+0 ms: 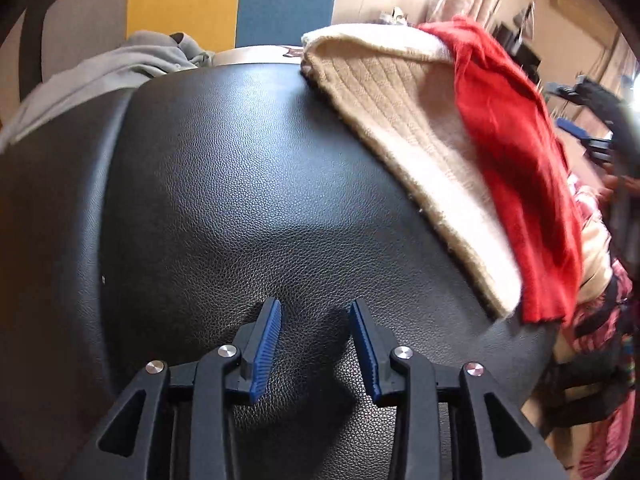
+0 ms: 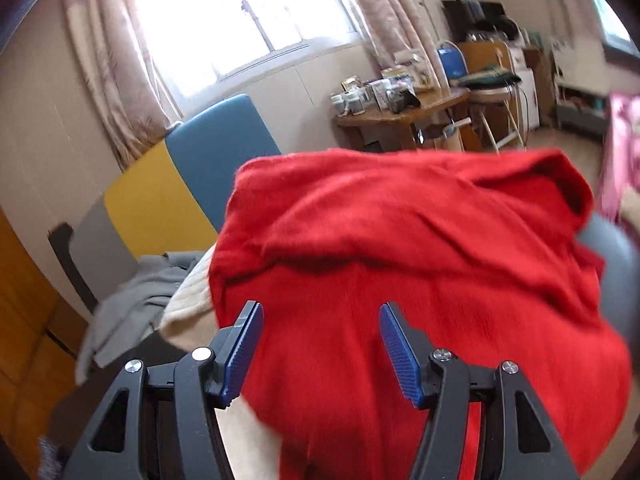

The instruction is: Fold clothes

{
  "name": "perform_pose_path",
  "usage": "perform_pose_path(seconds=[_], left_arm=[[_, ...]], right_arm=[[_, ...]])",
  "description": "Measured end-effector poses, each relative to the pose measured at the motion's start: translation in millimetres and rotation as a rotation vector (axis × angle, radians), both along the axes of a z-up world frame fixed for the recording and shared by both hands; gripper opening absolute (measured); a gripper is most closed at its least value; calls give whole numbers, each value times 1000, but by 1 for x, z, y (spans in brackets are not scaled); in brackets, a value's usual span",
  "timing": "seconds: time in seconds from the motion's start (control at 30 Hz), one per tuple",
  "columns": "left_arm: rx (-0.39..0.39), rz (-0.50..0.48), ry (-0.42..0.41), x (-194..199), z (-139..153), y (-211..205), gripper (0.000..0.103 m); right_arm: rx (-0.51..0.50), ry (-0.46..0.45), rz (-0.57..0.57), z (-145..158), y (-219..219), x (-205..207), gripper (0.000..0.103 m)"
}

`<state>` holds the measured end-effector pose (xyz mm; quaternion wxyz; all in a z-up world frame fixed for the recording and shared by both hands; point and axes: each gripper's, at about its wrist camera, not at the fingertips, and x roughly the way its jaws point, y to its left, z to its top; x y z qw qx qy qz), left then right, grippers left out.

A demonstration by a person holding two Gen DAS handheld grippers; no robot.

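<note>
In the left wrist view we see a grey garment [image 1: 100,76] bunched at the far left edge of a black leather-textured surface [image 1: 240,184], with yellow and blue panels [image 1: 232,0] standing behind it. Our left gripper [image 1: 315,314] hovers over the bare black leather, its jaws apart with nothing between the blue pads. To the right a cream and tan knitted garment [image 1: 400,120] lies spread along the surface's edge, and a red garment [image 1: 516,176] is draped over its right side, hanging past the cream hem.

In the right wrist view the grey garment [image 2: 132,300] sits at the left, with a strip of the cream knit [image 2: 188,300] just beside it. Our right gripper [image 2: 320,316] is over the red garment [image 2: 420,248], which fills the middle in loose folds. Its jaws stand apart; the red cloth lies beneath and between them, but the pads do not press on it. Farther right, a cluttered wooden table [image 2: 400,116] stands below the window.
</note>
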<state>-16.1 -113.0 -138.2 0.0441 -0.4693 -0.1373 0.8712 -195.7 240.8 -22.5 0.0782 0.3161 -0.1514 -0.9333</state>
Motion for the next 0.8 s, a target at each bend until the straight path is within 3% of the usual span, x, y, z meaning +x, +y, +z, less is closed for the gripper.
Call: perform_pose_path(seconds=[0.03,0.1,0.17,0.27,0.33,0.47,0.53,0.57,0.7,0.8], left_arm=[[34,9,6,1,0,-5,37],[94,14,3,1,0,-13,37],[153,20,-3,0,0,-22,37],[257,47,-10,-2,-3,-35,37],[314,65,-10,-3,-5,-41,37],[297,58,-11,-6,-3,-41,37],[246,58,-4,-5,0,-34,37],[220,58,-4,-5,2,-30,37],[167,66,-23,-4,8,-20,37],[154,86,-39,6,15,-24,35]], right_arm=[[61,10,-12,2,-4,-10,64],[266,43,-14,1,-23,-24,73],[465,74,-13,-1,-41,-38,75],[640,66,28,-15,-58,-53,76],[672,32,40,-23,-59,-62,74],[504,-2,46,-14,-46,-62,40],[363,-26,60,-8,-36,-59,32],[261,-47,65,-6,-28,-60,29],[-480,-122,176,-17,17,-46,10],[-653,-166,407,-26,-20,-6,9]])
